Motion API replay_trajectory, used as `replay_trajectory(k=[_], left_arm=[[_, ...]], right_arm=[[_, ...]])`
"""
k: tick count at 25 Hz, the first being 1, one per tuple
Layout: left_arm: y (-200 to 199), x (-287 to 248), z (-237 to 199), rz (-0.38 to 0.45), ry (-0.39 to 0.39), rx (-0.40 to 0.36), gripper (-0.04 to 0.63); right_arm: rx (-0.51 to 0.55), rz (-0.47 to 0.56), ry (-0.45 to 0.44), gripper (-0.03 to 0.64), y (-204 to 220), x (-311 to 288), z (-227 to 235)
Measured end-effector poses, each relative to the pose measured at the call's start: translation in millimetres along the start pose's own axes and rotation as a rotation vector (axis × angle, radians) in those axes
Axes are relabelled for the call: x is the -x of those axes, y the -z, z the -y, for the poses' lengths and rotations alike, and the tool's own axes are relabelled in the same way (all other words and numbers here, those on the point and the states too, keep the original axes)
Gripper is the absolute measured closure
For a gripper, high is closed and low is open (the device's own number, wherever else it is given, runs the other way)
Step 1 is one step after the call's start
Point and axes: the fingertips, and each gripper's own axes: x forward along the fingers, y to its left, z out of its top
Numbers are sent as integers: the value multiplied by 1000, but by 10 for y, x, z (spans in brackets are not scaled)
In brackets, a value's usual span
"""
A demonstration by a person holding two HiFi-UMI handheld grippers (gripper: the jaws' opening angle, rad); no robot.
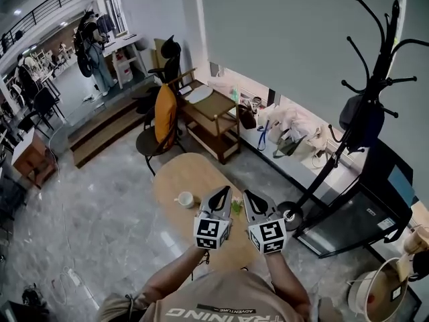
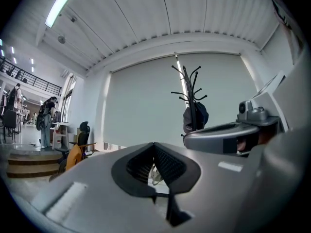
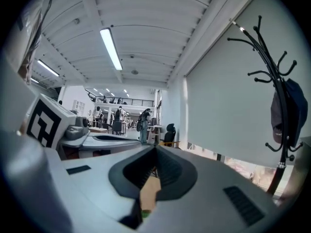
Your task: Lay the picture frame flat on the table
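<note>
Over the oval wooden table [image 1: 191,176] I hold both grippers side by side, tips pointing away from me and upward. My left gripper [image 1: 221,192] [image 2: 154,144] has its jaws pressed together with nothing between them. The right gripper [image 1: 251,194] [image 3: 156,148] also has its tips touching and holds nothing. A small green object [image 1: 236,206] shows between the two grippers on the table; through the gap under the right jaws only a green bit [image 3: 146,208] is seen. I cannot make out a picture frame in any view. A white cup [image 1: 185,199] stands left of the left gripper.
A black coat rack [image 1: 365,99] with a dark bag stands right of the table, its base [image 1: 292,213] near the table edge. Behind are a chair with an orange cushion [image 1: 164,116], a wooden side table [image 1: 214,123] and a black cabinet [image 1: 365,206]. People stand far back left.
</note>
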Motion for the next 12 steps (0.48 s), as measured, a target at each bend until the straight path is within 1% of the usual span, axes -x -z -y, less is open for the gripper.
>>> replay_trajectory(k=[3,7,12], left_arm=[[126,23,18,-28,8,9,588],[275,51,8,-53,0,29,588],[297,81,-16,-53,12,37,588]], right_arm=[[14,-22,-9,612,67,-13,-43],[21,-42,-24,612,156,-28,-99],[22,-57,-32,612,198,-67,-168]])
